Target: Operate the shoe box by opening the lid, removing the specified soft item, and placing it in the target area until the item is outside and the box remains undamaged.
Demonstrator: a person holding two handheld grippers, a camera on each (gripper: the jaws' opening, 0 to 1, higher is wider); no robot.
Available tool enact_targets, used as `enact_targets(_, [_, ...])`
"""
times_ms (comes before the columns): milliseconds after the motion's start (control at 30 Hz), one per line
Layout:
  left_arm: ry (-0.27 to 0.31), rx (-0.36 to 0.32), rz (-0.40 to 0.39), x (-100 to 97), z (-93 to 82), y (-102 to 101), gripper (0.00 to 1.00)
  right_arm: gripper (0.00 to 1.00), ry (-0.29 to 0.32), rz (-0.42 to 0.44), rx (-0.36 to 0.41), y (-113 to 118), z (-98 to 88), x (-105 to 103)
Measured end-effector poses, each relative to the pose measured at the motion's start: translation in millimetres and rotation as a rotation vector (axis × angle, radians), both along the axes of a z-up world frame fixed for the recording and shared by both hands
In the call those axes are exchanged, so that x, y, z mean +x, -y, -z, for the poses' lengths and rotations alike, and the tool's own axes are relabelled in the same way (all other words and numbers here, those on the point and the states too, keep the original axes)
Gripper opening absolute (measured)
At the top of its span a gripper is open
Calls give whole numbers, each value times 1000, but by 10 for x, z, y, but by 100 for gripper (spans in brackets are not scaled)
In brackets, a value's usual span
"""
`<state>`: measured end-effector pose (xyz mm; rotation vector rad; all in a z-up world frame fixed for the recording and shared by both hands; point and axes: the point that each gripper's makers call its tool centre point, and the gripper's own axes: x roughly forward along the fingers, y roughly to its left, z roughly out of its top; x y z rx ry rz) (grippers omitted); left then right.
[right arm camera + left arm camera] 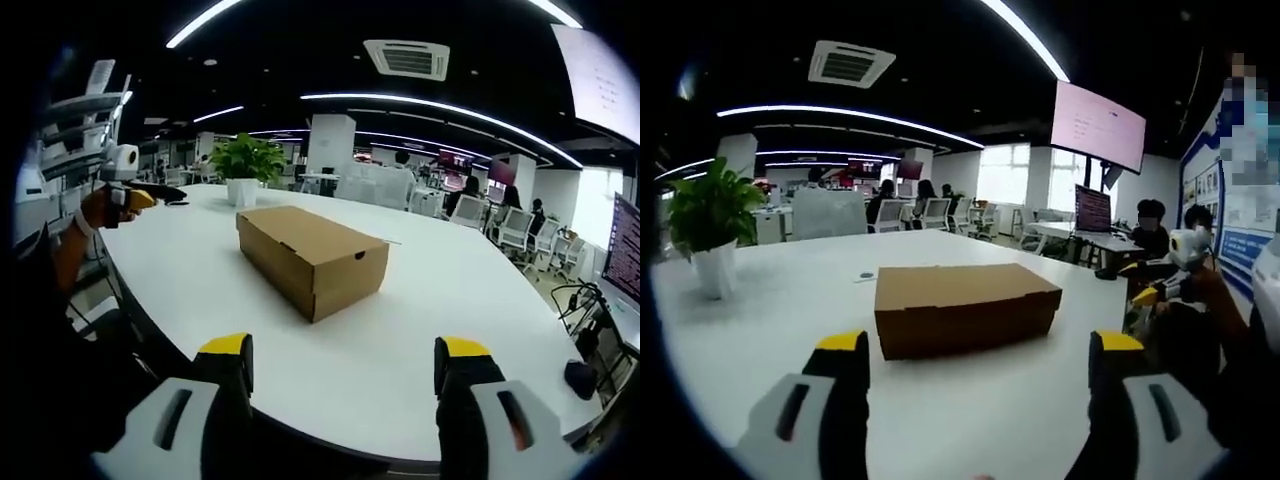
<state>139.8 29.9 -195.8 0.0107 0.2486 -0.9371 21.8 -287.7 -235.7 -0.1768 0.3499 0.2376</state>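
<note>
Left gripper view: closed brown shoe box (966, 306) in the frame's middle on the white table (790, 300), just above the left gripper (980, 360), jaws spread and empty. Right gripper view: same box (312, 255) centre-left, well apart from the right gripper (340, 365), also spread wide, nothing held. Probably light, thin cardboard, easily dented; better to lift the lid gently at its front edge.

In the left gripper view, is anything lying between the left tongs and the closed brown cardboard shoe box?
No. In the left gripper view, only bare white tabletop lies between the left tongs and the closed brown cardboard shoe box.
</note>
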Motion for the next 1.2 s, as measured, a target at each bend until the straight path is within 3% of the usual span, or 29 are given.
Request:
enact_targets(400, [-9, 33, -20, 73, 44, -57, 87, 76, 6, 3, 28, 0, -43, 35])
enact_targets(667, [-14, 11, -37, 159, -3, -123, 85, 76, 4, -6, 46, -54, -73, 145])
enact_targets(1200, [-18, 44, -55, 465, 60, -155, 80, 76, -8, -48, 36, -158, -104, 550])
